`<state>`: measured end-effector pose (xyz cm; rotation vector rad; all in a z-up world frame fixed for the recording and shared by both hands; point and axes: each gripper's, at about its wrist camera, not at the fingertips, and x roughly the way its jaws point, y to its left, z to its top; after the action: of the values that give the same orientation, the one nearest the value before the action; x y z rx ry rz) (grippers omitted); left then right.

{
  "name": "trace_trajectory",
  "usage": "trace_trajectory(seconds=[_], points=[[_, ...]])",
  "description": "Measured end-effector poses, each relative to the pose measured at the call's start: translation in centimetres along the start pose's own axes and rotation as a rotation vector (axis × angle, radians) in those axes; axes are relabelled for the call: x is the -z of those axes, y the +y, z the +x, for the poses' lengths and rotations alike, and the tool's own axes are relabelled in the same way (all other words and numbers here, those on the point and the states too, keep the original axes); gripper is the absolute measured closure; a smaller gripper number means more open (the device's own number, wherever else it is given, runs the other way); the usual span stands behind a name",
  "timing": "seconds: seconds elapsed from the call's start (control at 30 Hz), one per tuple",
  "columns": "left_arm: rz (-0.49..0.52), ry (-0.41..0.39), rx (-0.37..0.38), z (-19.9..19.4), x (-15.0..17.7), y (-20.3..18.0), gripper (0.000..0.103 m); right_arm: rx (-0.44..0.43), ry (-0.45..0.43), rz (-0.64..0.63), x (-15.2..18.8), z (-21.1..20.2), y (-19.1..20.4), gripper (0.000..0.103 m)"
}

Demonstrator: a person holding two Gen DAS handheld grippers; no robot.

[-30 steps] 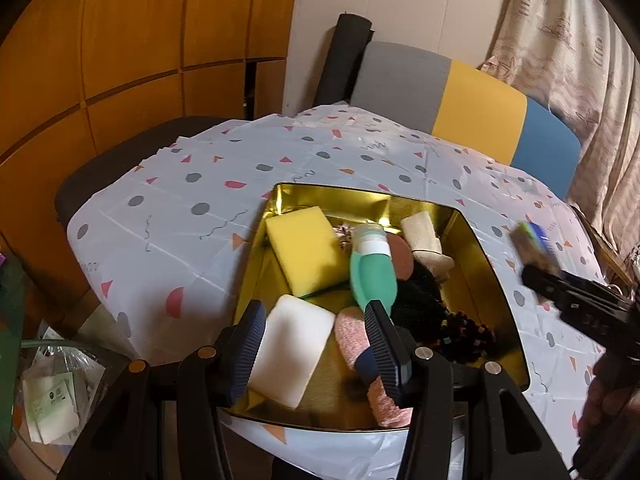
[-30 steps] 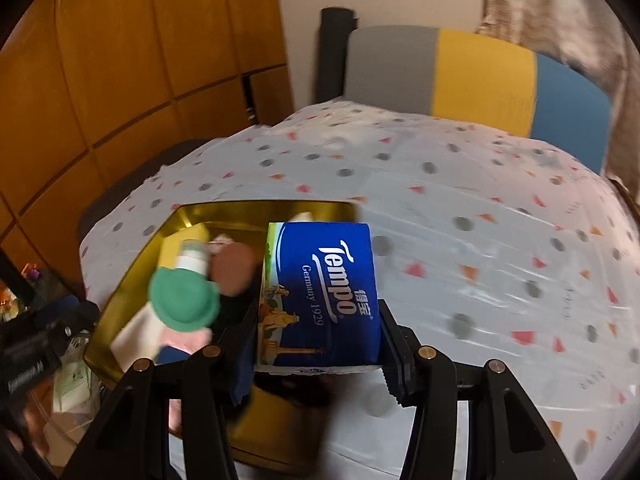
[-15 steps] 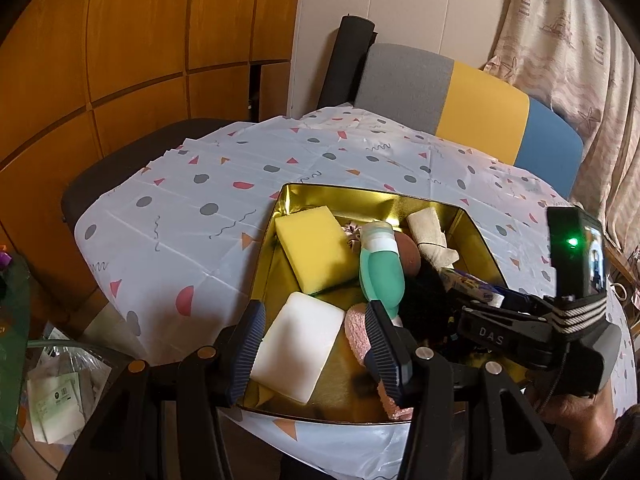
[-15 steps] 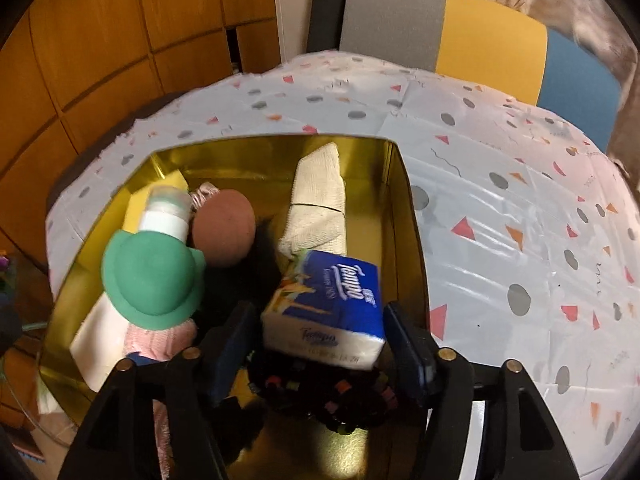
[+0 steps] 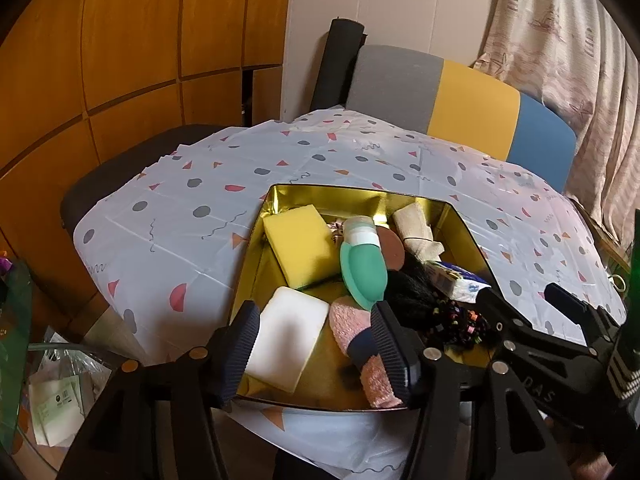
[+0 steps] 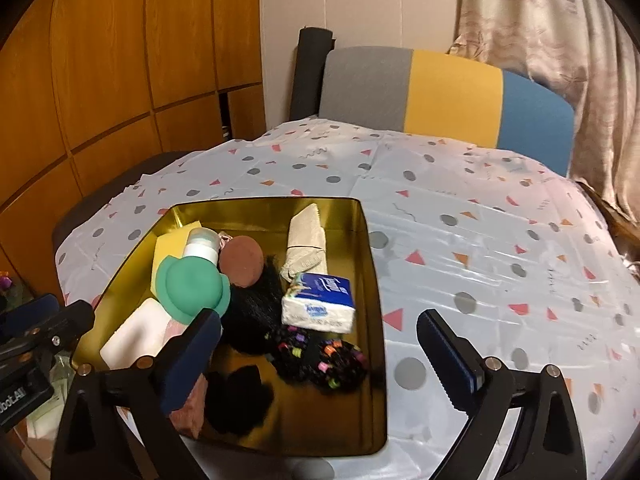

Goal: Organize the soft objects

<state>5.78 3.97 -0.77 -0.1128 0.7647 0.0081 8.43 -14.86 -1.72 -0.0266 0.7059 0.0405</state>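
A gold tin box (image 6: 372, 240) (image 5: 256, 240) on the patterned tablecloth holds several soft things. A blue Tempo tissue pack (image 6: 320, 302) (image 5: 460, 282) lies inside it, near the right wall. Around it lie a yellow sponge (image 5: 300, 246), a white sponge (image 5: 286, 336), a green squeeze bottle (image 6: 192, 284) (image 5: 362, 264), a brown puff (image 6: 241, 255), a beige cloth (image 6: 306, 242), black fuzzy items (image 6: 256, 304) and a pink sock (image 5: 356, 340). My right gripper (image 6: 320, 356) is open and empty above the box's near right edge. My left gripper (image 5: 316, 344) is open and empty over the box's near edge.
The tablecloth (image 6: 500, 240) spreads to the right of the box. A grey, yellow and blue chair back (image 6: 440, 96) stands behind the table. Wooden panels (image 5: 120, 60) line the left wall. Bags and papers (image 5: 52, 400) lie on the floor at left.
My right gripper carried the tissue pack over the box, opened and left it inside, then drew back. My left gripper stayed open over the box's near edge.
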Motion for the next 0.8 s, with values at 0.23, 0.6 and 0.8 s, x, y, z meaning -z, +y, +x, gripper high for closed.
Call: trace_trajectory(seconds=[0.23, 0.6, 0.8], points=[[0.009, -0.016, -0.001, -1.1, 0.5, -0.5, 0.044, 0.018, -0.015, 0.024, 0.7, -1.6, -0.5, 0.004], [0.021, -0.03, 0.001, -2.4, 1.2, -0.6, 0.044, 0.02, -0.035, 0.009, 1.6, -3.0, 0.0, 0.003], [0.017, -0.037, 0.003, -2.7, 1.4, -0.5, 0.044, 0.021, -0.039, 0.009, 1.6, -3.3, 0.1, 0.003]])
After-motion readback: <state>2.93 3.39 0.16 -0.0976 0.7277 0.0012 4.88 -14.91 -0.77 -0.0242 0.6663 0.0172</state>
